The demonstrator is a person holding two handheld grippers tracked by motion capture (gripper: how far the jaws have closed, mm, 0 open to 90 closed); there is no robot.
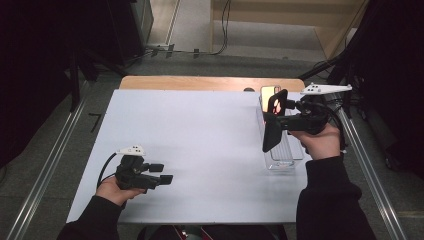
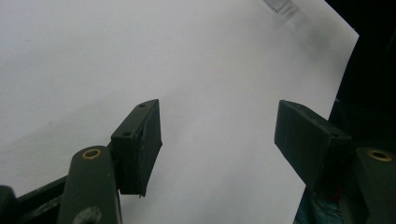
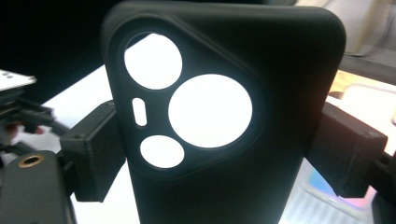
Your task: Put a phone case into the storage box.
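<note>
My right gripper is shut on a black phone case and holds it up over the right side of the white table. In the right gripper view the case stands upright between the two jaws, and light shows through its round camera cutouts. Just behind and below it is a clear plastic bin, with a phone with a lit screen at its far end. My left gripper rests open near the table's front left; in its own view the left gripper has nothing between its jaws.
The table's wooden far edge shows beyond the white top. Metal rails run along both sides on the floor. A corner of the clear bin is at the top of the left gripper view. The left hand and gripper appear far off at the left.
</note>
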